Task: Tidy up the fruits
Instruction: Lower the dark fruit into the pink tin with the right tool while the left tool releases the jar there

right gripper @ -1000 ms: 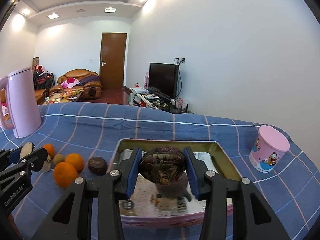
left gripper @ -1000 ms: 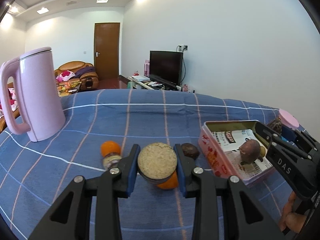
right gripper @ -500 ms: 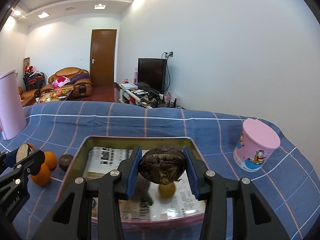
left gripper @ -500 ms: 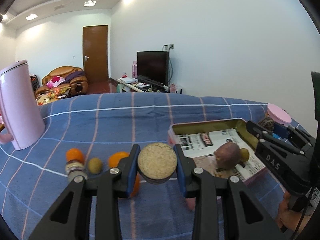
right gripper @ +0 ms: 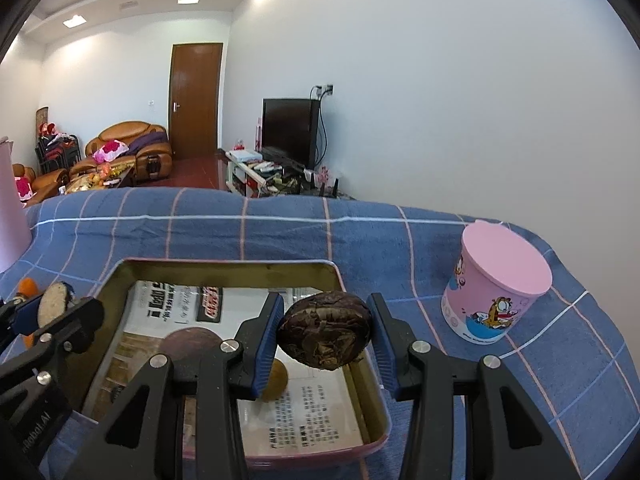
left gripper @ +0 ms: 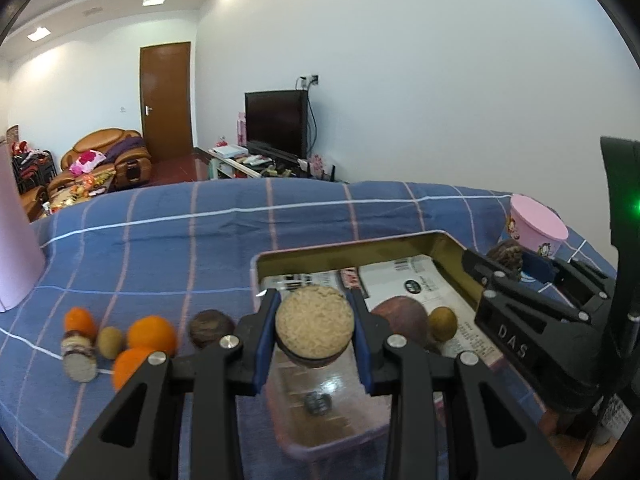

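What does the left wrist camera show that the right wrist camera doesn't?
Only the left wrist view shows the loose row on the blue cloth: two oranges, a kiwi and a dark round fruit.

Only the right wrist view shows the dark wrinkled fruit close up, clamped in the right gripper.

Both show the tin tray holding a purple fruit, the pink cup, and the left gripper holding a cut fruit half.

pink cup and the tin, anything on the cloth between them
In the right wrist view, only bare blue checked cloth lies between the pink cup and the tin; nothing sits there.
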### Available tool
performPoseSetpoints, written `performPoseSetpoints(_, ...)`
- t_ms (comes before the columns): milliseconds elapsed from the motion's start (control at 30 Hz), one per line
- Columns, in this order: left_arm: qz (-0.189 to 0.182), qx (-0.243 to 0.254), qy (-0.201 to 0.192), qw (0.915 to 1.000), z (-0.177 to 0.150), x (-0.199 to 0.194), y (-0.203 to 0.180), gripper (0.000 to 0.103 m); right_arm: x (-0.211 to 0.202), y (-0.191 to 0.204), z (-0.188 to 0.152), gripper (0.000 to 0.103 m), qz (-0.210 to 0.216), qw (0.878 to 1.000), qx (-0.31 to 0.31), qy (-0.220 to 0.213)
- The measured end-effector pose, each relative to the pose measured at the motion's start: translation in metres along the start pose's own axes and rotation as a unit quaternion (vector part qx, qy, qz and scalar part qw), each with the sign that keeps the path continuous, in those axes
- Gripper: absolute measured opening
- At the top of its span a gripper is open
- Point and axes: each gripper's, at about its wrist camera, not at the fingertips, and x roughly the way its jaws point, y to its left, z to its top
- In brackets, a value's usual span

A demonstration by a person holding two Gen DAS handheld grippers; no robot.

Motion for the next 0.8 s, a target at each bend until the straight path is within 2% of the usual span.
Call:
performPoseSetpoints(200, 0.002, 0.009, 0.028, 0.9996, 0.004, 0.017, -0.012, 0.036, 0.008, -0.002, 0.002, 0.045, 0.009, 1.0, -0.004, 0.015)
performPoseSetpoints(567, 0.008, 0.0, 0.073, 0.9973, 0.004, 0.034, -0.012, 0.036, 0.028, 0.015, 0.002, 0.045, 0.036, 0.997, -0.039, 0.06)
performPoseSetpoints(800, 0.007, -0.003, 0.07, 0.9975, 0.004, 0.033, -0.011, 0.036, 0.034, 0.016, 0.001, 0.046, 0.047, 0.995, -0.038, 0.078)
